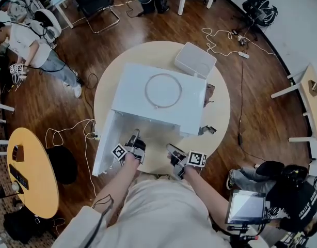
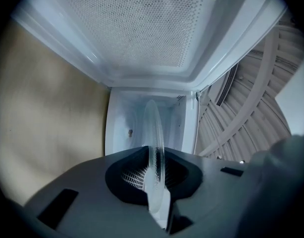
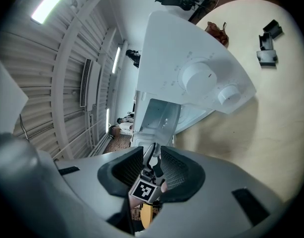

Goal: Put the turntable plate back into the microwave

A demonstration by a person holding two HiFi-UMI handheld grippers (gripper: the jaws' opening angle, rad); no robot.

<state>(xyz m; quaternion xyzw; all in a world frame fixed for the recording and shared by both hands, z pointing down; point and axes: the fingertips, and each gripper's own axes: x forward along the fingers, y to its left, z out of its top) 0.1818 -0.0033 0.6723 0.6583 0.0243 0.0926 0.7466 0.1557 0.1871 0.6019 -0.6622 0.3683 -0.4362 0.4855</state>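
Pinches the glass plate (image 2: 153, 133) by its near rim in the left gripper (image 2: 155, 168), both pads pressed on the glass, the plate level and reaching toward the mouth of the microwave (image 1: 148, 105). Cannot tell whether the far rim is past the opening's front edge. Leaves a gap on both faces of the plate: the cavity floor with its small stub (image 2: 130, 132) below, the cavity roof and white top frame above. Has the door (image 1: 103, 148) swung fully open at the left, its free edge out past the rim of the round table (image 1: 220, 105) and its dotted inner screen close alongside the left gripper. Holds the right gripper (image 3: 152, 168) just beside the left, before the control panel, jaws partly apart and closed on nothing; shows through the gap only the left gripper's marker cube (image 3: 144, 191). Sets the microwave near the table's front rim, with a narrow bare strip there and more bare top to the right, near a small dark part (image 1: 207, 130). Carries a thin ring (image 1: 145, 90) flat on the microwave's roof, a white box (image 1: 194, 59) just behind. Shows two round knobs (image 3: 197, 77) on the panel, the marks around them too small to read, and black-and-white squares on the cube.
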